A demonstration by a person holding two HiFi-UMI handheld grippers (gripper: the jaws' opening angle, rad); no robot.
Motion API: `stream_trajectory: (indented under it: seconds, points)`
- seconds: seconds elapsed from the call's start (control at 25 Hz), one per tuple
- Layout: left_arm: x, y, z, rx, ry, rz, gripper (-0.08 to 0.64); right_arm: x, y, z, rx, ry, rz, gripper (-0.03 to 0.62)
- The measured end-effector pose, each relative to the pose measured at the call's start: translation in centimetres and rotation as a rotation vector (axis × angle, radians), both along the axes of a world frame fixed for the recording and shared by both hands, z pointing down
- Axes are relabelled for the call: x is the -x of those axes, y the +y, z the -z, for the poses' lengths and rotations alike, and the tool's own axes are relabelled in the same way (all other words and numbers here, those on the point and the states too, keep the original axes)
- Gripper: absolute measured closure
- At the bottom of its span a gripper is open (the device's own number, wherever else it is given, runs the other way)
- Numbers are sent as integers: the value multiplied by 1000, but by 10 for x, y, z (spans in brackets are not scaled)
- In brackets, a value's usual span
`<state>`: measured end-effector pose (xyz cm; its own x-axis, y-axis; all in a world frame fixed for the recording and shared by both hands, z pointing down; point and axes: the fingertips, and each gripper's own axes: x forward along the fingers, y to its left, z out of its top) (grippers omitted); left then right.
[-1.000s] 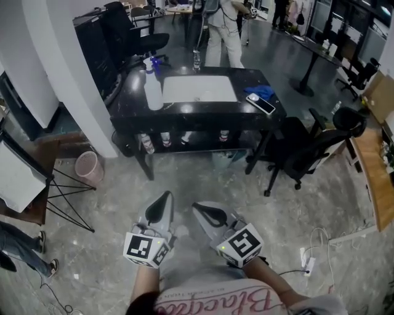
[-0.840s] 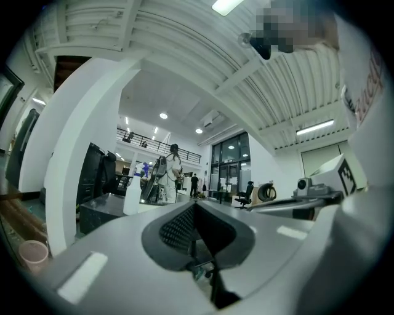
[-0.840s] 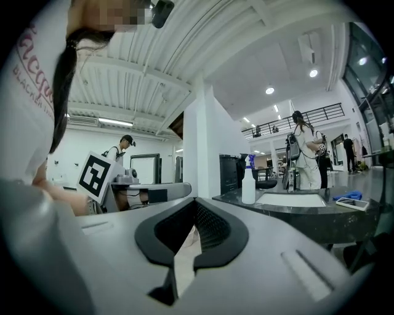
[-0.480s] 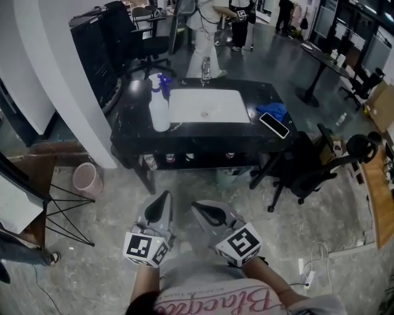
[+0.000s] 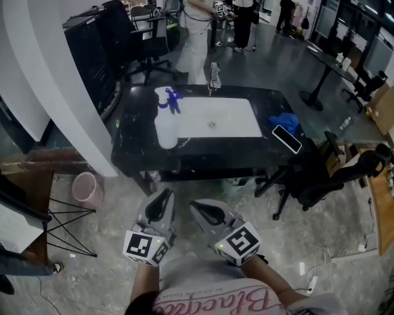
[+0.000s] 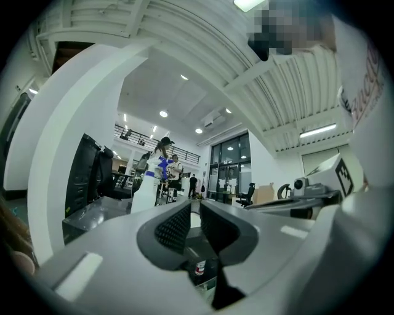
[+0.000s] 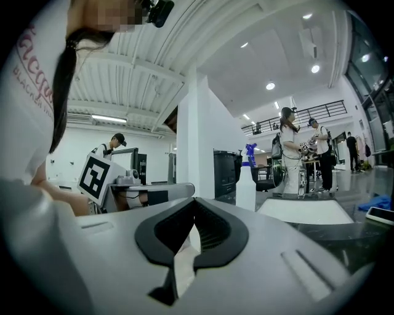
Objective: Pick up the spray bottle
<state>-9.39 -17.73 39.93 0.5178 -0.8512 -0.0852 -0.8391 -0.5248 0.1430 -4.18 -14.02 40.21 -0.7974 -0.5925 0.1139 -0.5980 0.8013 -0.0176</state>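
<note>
The spray bottle (image 5: 166,127), clear white with a blue trigger head, stands upright on the left part of the black table (image 5: 132,132). It also shows far off as the spray bottle (image 6: 145,186) in the left gripper view and the spray bottle (image 7: 247,183) in the right gripper view. Both grippers hang side by side over the floor, well short of the table. My left gripper (image 5: 163,195) (image 6: 195,212) is opening, a narrow slit showing between its pads and nothing in it. My right gripper (image 5: 196,206) (image 7: 194,206) has its tips together and is empty.
A white board (image 5: 215,117), a small clear bottle (image 5: 214,75), a blue cloth (image 5: 284,120) and a phone (image 5: 287,139) also lie on the table. A black office chair (image 5: 332,178) stands right of it, a pink bin (image 5: 86,187) and a white pillar (image 5: 61,80) to its left. People (image 5: 243,18) stand behind.
The table and the spray bottle have drawn nearer and lower in the head view as I walk toward them. Both grippers keep the same pose in front of me.
</note>
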Motion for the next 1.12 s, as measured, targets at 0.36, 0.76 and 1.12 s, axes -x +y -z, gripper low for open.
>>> stream_trajectory:
  seconds: [0.36,0.76,1.12]
  points:
    - [12,-48,-18,18,-59,37,205,7,-38,-11,39,1,1,591]
    - [13,-144,-44,63,-142,50,-5,1,-122,-12,48,4,-7,591]
    - [10,-234,-84,156,-195,56,2,1,-201,-2,35,20,45,591]
